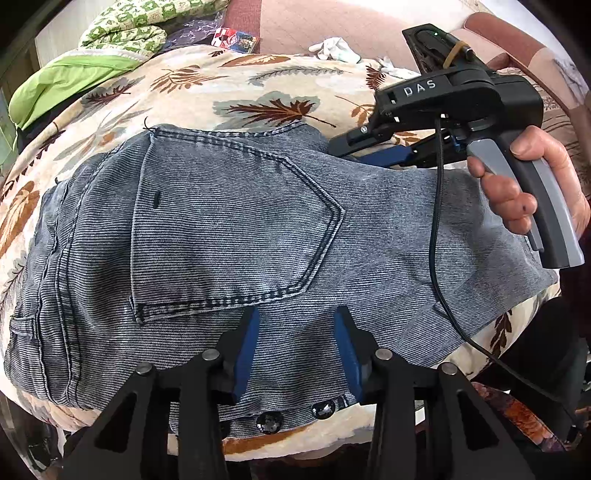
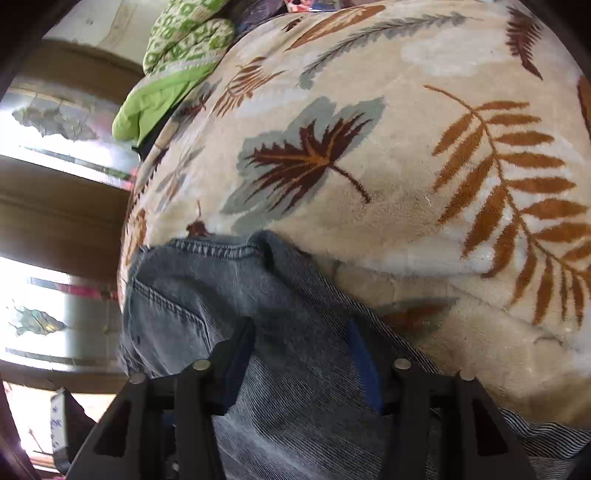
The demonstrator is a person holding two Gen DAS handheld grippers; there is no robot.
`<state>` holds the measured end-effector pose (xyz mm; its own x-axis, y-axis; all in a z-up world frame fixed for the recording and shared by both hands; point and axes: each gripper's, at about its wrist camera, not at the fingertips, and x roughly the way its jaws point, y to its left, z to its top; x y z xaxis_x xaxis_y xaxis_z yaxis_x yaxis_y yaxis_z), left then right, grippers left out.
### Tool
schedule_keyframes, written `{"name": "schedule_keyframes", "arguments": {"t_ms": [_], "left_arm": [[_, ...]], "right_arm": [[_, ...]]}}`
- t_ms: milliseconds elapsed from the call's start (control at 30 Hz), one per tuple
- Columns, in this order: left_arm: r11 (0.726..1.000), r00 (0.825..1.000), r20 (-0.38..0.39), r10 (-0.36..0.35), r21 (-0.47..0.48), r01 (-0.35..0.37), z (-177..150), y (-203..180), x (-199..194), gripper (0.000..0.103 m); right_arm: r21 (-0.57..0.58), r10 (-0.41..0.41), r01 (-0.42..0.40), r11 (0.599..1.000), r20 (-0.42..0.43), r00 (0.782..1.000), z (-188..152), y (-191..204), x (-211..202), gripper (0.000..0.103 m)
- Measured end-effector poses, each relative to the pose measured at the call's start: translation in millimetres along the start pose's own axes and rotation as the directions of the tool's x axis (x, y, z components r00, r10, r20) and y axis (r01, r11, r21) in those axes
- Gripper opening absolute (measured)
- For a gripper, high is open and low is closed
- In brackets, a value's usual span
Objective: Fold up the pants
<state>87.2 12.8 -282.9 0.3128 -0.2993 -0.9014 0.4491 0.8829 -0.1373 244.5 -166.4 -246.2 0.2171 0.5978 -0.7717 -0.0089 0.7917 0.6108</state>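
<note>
Grey-blue jeans (image 1: 221, 221) lie folded on a leaf-patterned blanket (image 1: 221, 85), back pocket (image 1: 236, 229) facing up. My left gripper (image 1: 295, 347) hovers over the near part by the button fly (image 1: 269, 421); its blue pads stand apart with flat denim below them. A hand (image 1: 517, 192) holds my right gripper (image 1: 354, 151) at the jeans' far edge. In the right wrist view the right gripper (image 2: 301, 354) straddles a thick edge of the jeans (image 2: 207, 295), and I see no pinch on the cloth.
The blanket (image 2: 369, 147) stretches well beyond the jeans. A green patterned quilt (image 1: 122, 29) and white cloths (image 1: 334, 48) lie at the back. A black cable (image 1: 437, 221) hangs from the right gripper across the jeans. The bed's edge drops off at the left.
</note>
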Motion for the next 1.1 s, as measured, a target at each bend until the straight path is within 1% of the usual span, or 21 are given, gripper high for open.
{"name": "schedule_keyframes", "arguments": {"t_ms": [33, 67, 133, 200, 300, 367, 400, 433, 467, 500, 533, 567, 633, 667, 733, 867, 967, 1100], "left_arm": [[1.0, 1.0, -0.001, -0.003, -0.003, 0.003, 0, 0, 0, 0.043], [1.0, 1.0, -0.002, -0.006, -0.006, 0.006, 1, 1, 1, 0.044], [1.0, 1.0, -0.003, -0.013, -0.011, 0.013, 2, 2, 1, 0.045], [1.0, 1.0, -0.004, -0.019, -0.015, 0.019, 2, 2, 2, 0.046], [1.0, 1.0, -0.004, -0.02, -0.016, 0.02, 1, 2, 1, 0.047], [1.0, 1.0, -0.005, -0.024, -0.019, 0.023, 1, 2, 1, 0.048], [0.999, 1.0, -0.005, -0.026, -0.021, 0.026, 1, 2, 1, 0.048], [0.999, 1.0, -0.006, -0.03, -0.024, 0.03, 1, 3, 0, 0.048], [0.999, 0.999, -0.006, -0.033, -0.029, 0.033, 1, 4, 0, 0.048], [0.999, 0.999, -0.006, -0.036, -0.034, 0.036, 0, 5, -1, 0.048], [0.998, 0.999, -0.004, -0.041, -0.04, 0.041, 0, 7, -2, 0.048], [0.998, 0.999, -0.003, -0.047, -0.042, 0.046, -1, 8, -3, 0.048], [0.998, 0.999, 0.0, -0.049, -0.037, 0.049, -2, 9, -1, 0.048], [0.999, 0.999, 0.002, -0.044, -0.031, 0.044, -3, 8, -1, 0.048], [0.999, 0.999, 0.012, -0.034, -0.01, 0.035, -5, 4, -1, 0.051], [1.0, 1.0, 0.019, -0.018, 0.021, 0.017, -10, 0, -2, 0.053], [1.0, 0.999, 0.013, -0.029, 0.011, 0.029, -10, 1, -4, 0.053], [0.999, 0.999, 0.012, -0.032, 0.012, 0.032, -9, 1, -3, 0.055]], "right_arm": [[-0.014, -0.003, 0.003, 1.0, -0.014, 1.0, -1, 3, 1, 0.029], [-0.038, -0.033, 0.033, 0.999, -0.018, 0.999, -1, 7, 3, 0.027], [-0.107, -0.13, 0.128, 0.986, -0.01, 0.991, -4, 19, 7, 0.015], [-0.154, -0.186, 0.186, 0.971, 0.014, 0.983, -3, 31, 9, 0.009], [-0.167, -0.243, 0.251, 0.954, 0.066, 0.968, 5, 39, 10, 0.004], [-0.158, -0.302, 0.316, 0.936, 0.104, 0.948, 12, 42, 11, 0.001], [-0.142, -0.341, 0.355, 0.924, 0.114, 0.933, 16, 39, 13, 0.001], [-0.114, -0.352, 0.363, 0.925, 0.112, 0.929, 22, 38, 16, 0.001], [-0.082, -0.33, 0.337, 0.938, 0.093, 0.939, 25, 32, 17, 0.001], [-0.062, -0.281, 0.286, 0.956, 0.073, 0.957, 27, 29, 16, 0.001], [-0.052, -0.197, 0.2, 0.978, 0.059, 0.979, 26, 27, 12, 0.001], [-0.04, -0.121, 0.123, 0.992, 0.05, 0.991, 25, 25, 7, 0.002], [-0.03, -0.036, 0.037, 0.999, 0.043, 0.998, 24, 24, -2, 0.004], [-0.035, -0.01, 0.012, 0.999, 0.05, 0.999, 23, 25, -5, 0.005], [-0.045, 0.004, -0.001, 0.999, 0.056, 0.998, 24, 25, -12, 0.006], [-0.047, 0.063, -0.062, 0.997, 0.032, 0.997, 29, 25, -6, 0.006], [-0.08, 0.066, -0.064, 0.995, 0.021, 0.998, 29, 25, -3, 0.006], [-0.078, 0.089, -0.086, 0.993, 0.038, 0.995, 23, 20, -11, 0.006]]}}
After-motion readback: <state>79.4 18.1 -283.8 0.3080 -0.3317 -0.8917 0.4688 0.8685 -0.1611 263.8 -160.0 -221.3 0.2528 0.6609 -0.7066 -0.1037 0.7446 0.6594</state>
